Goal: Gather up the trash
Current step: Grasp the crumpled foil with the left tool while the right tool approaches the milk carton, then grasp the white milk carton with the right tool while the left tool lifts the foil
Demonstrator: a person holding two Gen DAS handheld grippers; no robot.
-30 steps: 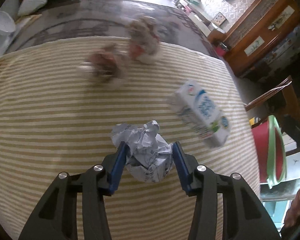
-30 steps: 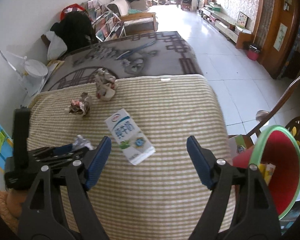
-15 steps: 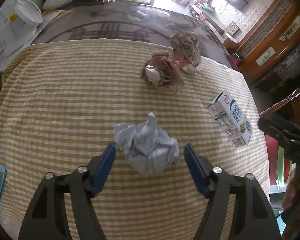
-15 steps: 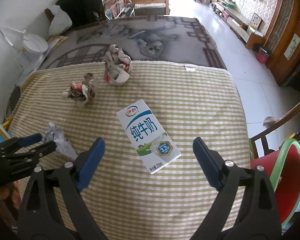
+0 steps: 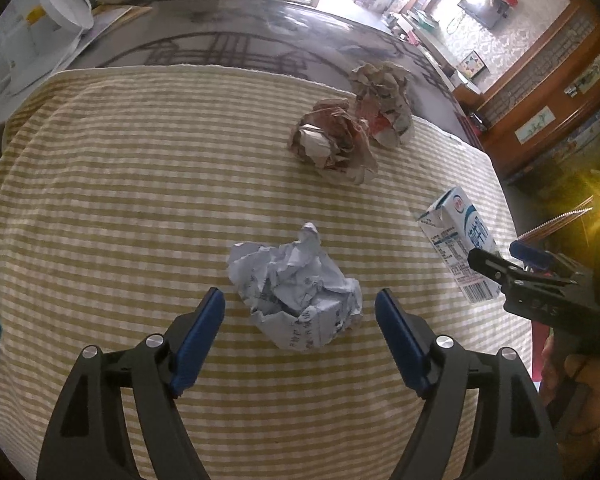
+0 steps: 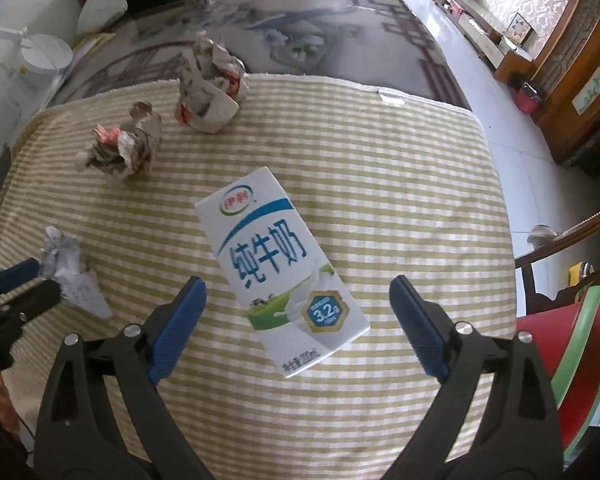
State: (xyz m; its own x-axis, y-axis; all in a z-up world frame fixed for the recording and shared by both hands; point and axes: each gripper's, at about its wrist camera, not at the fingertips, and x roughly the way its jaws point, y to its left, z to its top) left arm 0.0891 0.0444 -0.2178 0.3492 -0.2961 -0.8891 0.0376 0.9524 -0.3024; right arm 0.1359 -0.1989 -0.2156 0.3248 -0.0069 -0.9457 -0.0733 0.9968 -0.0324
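A crumpled white paper ball (image 5: 296,286) lies on the striped tablecloth (image 5: 140,200), partly between the fingers of my open left gripper (image 5: 300,320), untouched. It also shows in the right wrist view (image 6: 74,274). A white and blue milk carton (image 6: 278,268) lies flat, its near end between the fingers of my open right gripper (image 6: 296,312), untouched. The carton also shows in the left wrist view (image 5: 458,240). Two crumpled brownish paper balls lie farther back: one (image 6: 126,146) to the left, one (image 6: 210,88) near the far edge.
A red bin with a green rim (image 6: 572,372) stands off the table's right side, beside a wooden chair (image 6: 560,240). A white fan (image 6: 40,56) and a patterned grey rug (image 6: 300,36) lie beyond the far edge.
My left gripper opened and let go of the white paper ball, which now rests on the cloth. My right gripper moved forward until the milk carton's near end lay between its fingers.
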